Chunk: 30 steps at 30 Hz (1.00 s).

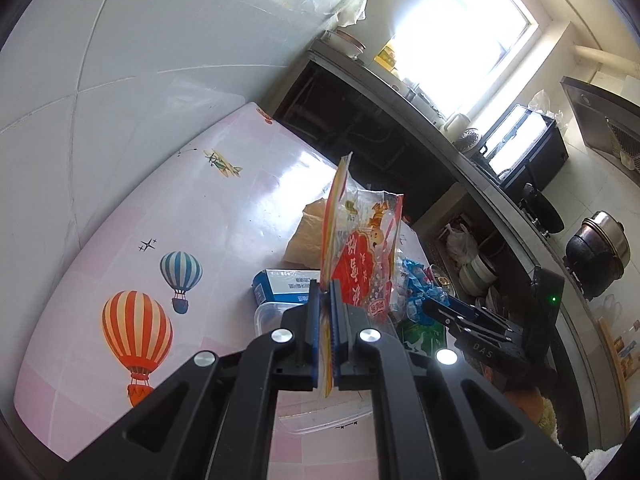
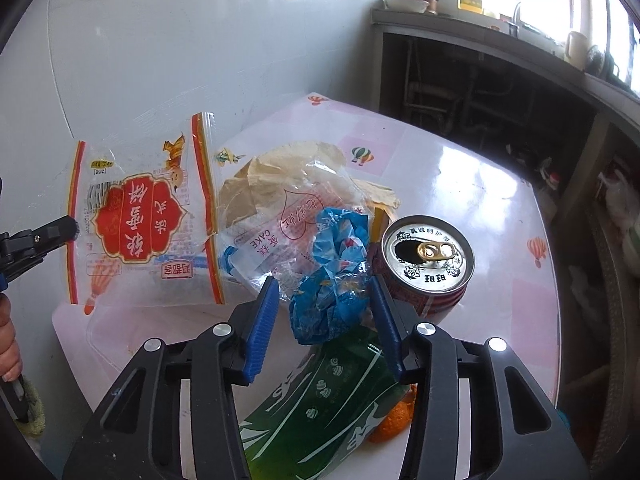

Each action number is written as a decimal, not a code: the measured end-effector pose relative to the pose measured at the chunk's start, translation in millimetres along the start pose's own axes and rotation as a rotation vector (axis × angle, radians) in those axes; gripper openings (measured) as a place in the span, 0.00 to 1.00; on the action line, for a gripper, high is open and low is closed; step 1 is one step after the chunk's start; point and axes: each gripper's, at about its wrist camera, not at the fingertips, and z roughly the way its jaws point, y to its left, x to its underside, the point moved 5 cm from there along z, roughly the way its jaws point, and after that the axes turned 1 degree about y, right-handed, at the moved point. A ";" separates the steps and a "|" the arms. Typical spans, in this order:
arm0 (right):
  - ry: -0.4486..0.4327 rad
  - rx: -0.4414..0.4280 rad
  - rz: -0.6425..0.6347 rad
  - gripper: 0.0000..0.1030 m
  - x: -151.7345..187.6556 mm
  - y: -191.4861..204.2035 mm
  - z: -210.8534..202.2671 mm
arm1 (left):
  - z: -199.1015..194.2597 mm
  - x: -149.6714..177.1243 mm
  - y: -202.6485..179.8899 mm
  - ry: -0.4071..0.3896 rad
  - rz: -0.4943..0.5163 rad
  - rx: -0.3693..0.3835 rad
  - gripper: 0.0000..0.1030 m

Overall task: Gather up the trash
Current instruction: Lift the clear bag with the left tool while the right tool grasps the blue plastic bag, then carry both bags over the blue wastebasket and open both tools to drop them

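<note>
A: Left wrist view. What does the left hand-held gripper [image 1: 330, 300] hold?
B: Jaws closed flat on the red-printed clear wrapper [image 1: 360, 248], held off the bench [image 1: 168, 184].

A: Right wrist view?
B: The right hand-held gripper [image 2: 324, 300] stands partly open astride the crumpled blue wrapper [image 2: 332, 280]; its pads [image 2: 262, 320] are not yet pressing. Centre it clear of the can [image 2: 426, 260], then close.

Both tongs, left [image 1: 329, 312] and right [image 2: 325, 312], are showing black frames, ribbed blue pads [image 2: 262, 326], silver screws [image 1: 370, 335]; a green light [image 1: 554, 299] is glowing.
</note>
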 end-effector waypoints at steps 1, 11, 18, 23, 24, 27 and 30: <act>0.004 0.001 0.006 0.36 -0.4 -2.4 2.5 | 0.5 0.2 0.7 0.001 -0.003 0.000 0.03; -0.008 -0.003 0.073 0.26 -2.8 -10.2 3.1 | 4.3 1.7 8.3 0.008 -0.029 0.014 0.03; -0.042 -0.011 0.105 0.25 -0.3 -13.5 -21.9 | -9.9 -2.8 4.7 -0.030 -0.028 0.030 0.04; -0.076 -0.022 0.120 0.25 2.2 -14.2 -43.0 | -28.1 -7.7 -7.0 -0.062 -0.012 0.047 0.04; -0.086 -0.027 0.125 0.25 3.4 -15.1 -48.9 | -31.5 -8.3 -11.0 -0.067 -0.006 0.050 0.04; -0.119 -0.041 0.143 0.25 7.2 -18.4 -68.0 | -41.6 -9.0 -26.1 -0.080 0.023 0.057 0.04; -0.157 -0.048 0.165 0.25 13.1 -26.7 -90.5 | -49.1 -8.6 -45.6 -0.088 0.061 0.070 0.03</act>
